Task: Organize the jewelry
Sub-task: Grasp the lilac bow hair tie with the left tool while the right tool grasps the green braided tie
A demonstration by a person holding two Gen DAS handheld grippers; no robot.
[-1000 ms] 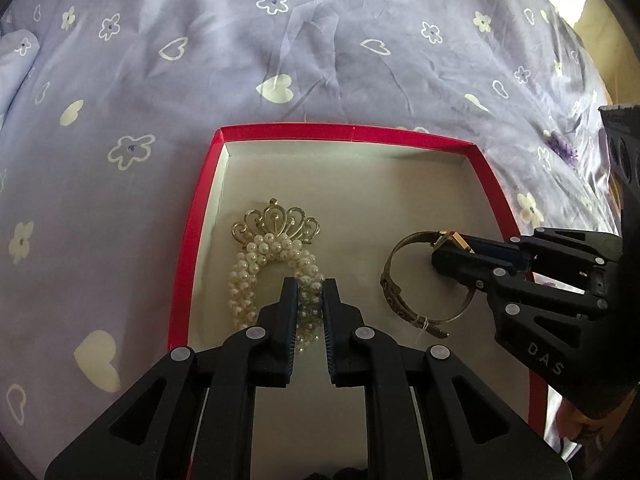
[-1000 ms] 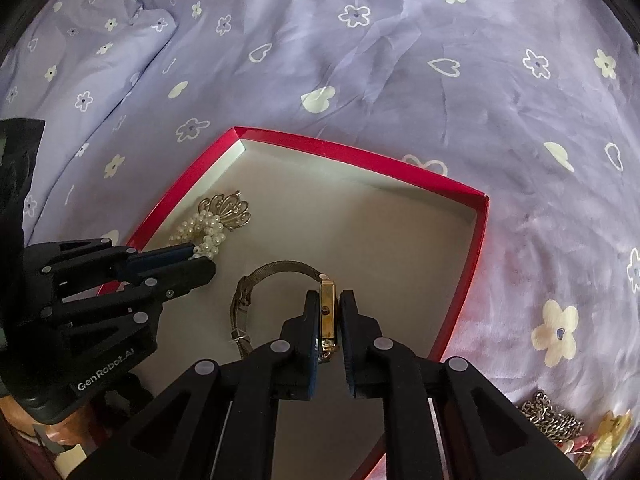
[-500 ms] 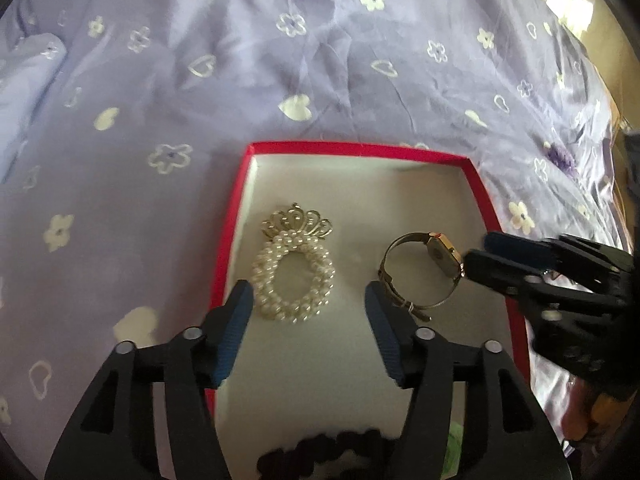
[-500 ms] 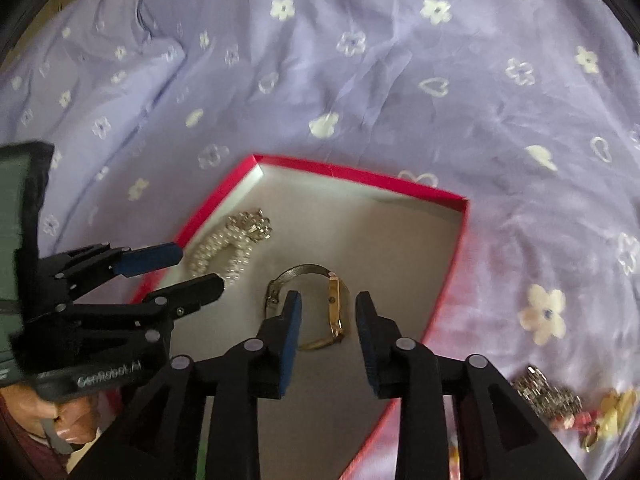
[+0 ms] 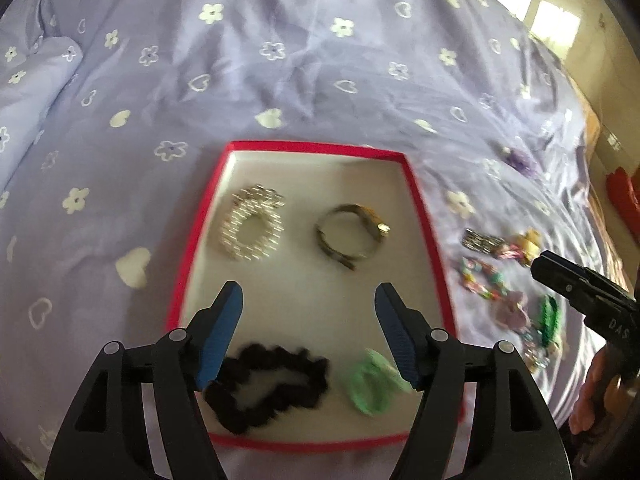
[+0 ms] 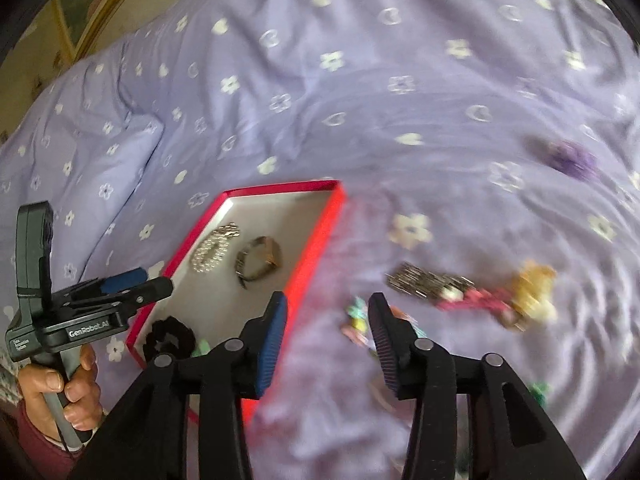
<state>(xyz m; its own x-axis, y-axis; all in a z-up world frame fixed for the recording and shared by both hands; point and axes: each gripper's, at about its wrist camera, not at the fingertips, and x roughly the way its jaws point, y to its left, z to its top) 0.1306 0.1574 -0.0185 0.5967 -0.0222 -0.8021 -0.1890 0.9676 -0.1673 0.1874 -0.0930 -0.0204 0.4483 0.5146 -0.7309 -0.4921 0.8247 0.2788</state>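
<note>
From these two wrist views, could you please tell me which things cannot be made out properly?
- Green item in the red box: left wrist view, motion-blurred and partly behind a finger of the left hand-held gripper; its type is unclear.
- Colourful pieces on the bedspread: right wrist view, blurred and partly behind the right hand-held gripper.
- Purple item: right wrist view, too blurred to identify.
- Black scrunchie: right wrist view, partly hidden by the box wall.

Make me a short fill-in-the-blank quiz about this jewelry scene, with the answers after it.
1. The pearl bracelet and the watch lie inside the ___ box.
2. The black scrunchie lies beside a ___ hair tie.
3. Both the left gripper and the right gripper are ___.

Answers: red; green; open
</note>
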